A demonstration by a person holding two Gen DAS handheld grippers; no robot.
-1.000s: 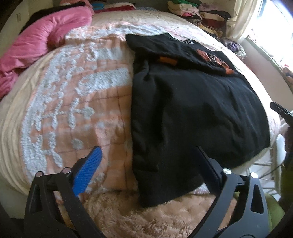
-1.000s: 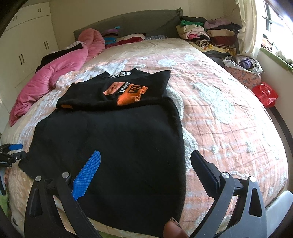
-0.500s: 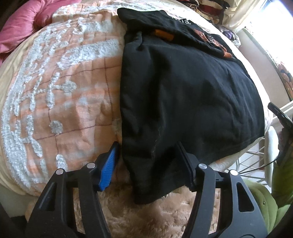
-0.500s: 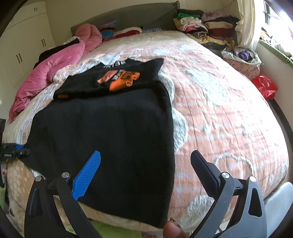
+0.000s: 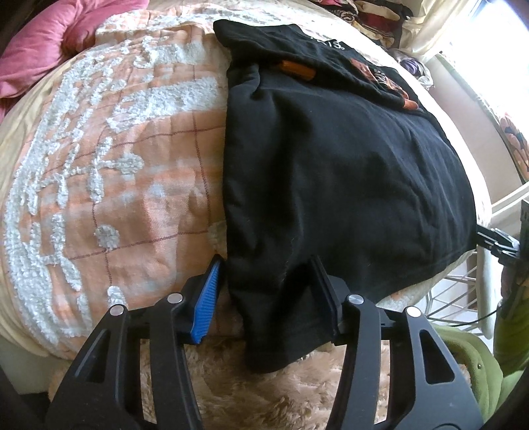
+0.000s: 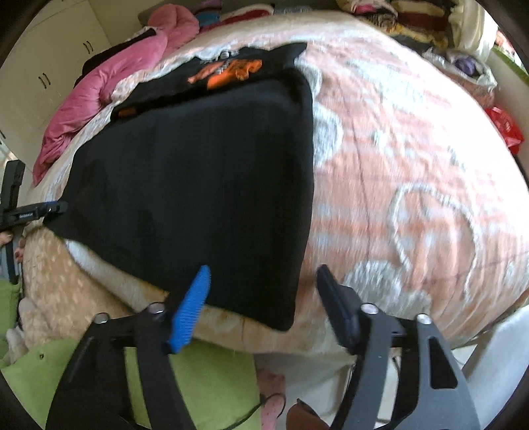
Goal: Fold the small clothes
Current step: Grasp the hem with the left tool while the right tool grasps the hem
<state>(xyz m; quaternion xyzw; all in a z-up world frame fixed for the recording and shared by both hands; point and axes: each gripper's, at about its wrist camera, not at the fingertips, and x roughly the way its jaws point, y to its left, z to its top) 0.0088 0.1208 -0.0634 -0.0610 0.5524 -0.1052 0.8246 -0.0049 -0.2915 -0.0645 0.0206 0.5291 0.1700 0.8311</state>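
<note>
A black shirt lies flat on the bed, its top part folded down so the orange print faces up. The hem hangs over the near edge. My left gripper straddles the hem's left corner. Its jaws are closing, and the cloth bunches between the blue pad and the black finger without being clamped. My right gripper hovers at the hem's right corner. Its jaws are closing too, with the corner between them and untouched. Each gripper also shows at the far edge of the other's view: left gripper, right gripper.
The bed has an orange and white tufted cover. A fuzzy beige blanket hangs below the hem. A pink duvet lies at the far left and piled clothes at the far right. A red bag sits beside the bed.
Both grippers have tipped down toward the near hem. The left jaws narrowed around the left corner. The right gripper dropped to the right corner and its jaws narrowed.
</note>
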